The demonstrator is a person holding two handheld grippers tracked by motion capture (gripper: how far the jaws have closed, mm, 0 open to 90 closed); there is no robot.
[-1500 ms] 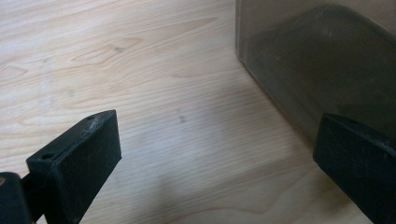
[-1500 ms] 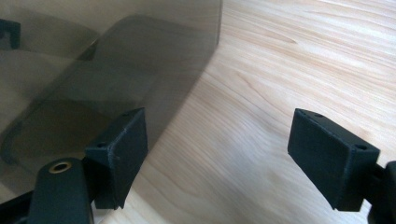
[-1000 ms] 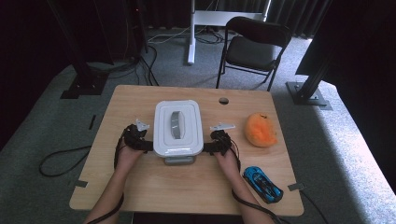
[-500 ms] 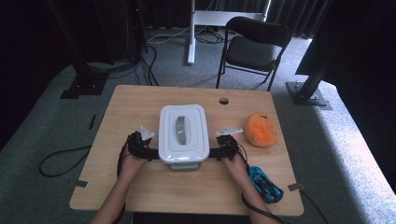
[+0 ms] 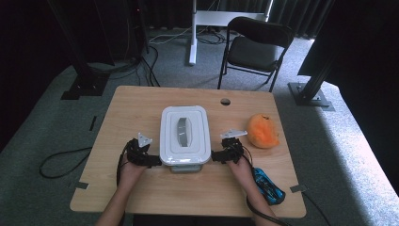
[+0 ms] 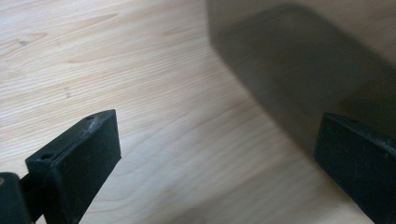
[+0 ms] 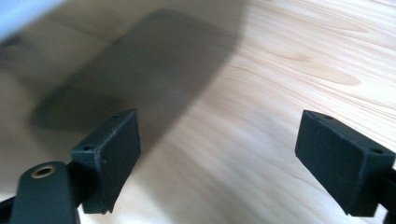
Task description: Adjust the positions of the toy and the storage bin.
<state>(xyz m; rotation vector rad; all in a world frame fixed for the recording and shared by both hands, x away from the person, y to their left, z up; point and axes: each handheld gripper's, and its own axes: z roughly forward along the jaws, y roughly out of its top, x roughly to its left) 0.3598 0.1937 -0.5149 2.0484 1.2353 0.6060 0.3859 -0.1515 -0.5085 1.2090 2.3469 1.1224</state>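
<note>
While both claws, left claw (image 5: 149, 160) and right claw (image 5: 220, 156), stand spread, empty, flanking it, white lidded box (image 5: 184, 134) sits mid-tabletop (image 5: 136, 101) toward near edge; likely rigid, smooth, slippery: grip lower side rims.

A light wooden surface (image 5: 141, 108) with a pale grain stands on grey carpet (image 5: 42, 136), and a round cable hole (image 5: 225, 101) is cut near its far edge. Behind it, a black folding chair (image 5: 256, 47) faces the surface beside a white stand leg (image 5: 193, 33). Dark curtains (image 5: 160, 12) close off the back of the room. Black metal posts with foot plates (image 5: 308, 92) rise at both sides. Black cables (image 5: 61, 160) loop across the carpet at left. Bright light falls on the floor at right (image 5: 348, 141).
</note>
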